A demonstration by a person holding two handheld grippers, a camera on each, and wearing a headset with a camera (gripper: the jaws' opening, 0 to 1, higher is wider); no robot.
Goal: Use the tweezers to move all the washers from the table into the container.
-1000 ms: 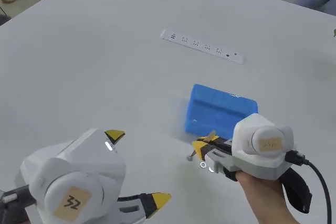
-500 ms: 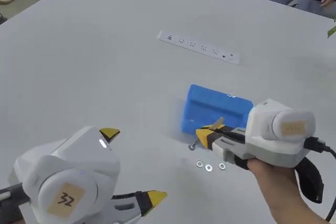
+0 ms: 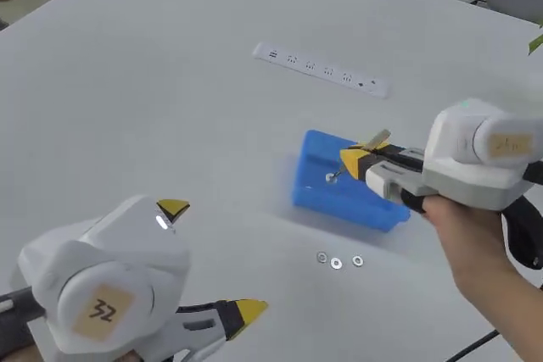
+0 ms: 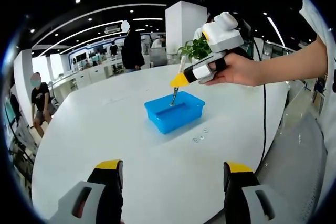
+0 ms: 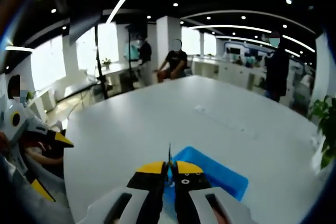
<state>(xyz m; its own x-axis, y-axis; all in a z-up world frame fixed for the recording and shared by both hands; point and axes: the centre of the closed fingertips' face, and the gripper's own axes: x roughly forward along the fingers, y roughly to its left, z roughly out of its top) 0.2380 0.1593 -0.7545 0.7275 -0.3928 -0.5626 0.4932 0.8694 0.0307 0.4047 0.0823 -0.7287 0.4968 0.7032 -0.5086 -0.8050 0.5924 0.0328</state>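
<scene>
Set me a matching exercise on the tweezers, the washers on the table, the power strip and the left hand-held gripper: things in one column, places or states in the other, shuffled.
Column one
1. tweezers
2. washers
3. power strip
4. left hand-held gripper

Column two
A. on the table, on the person's side of the container
B. open, holding nothing
C. on the table, beyond the container
D. tip over the container, held by the right hand-held gripper

Pairs: 1-D, 2-A, 3-C, 4-B
</scene>
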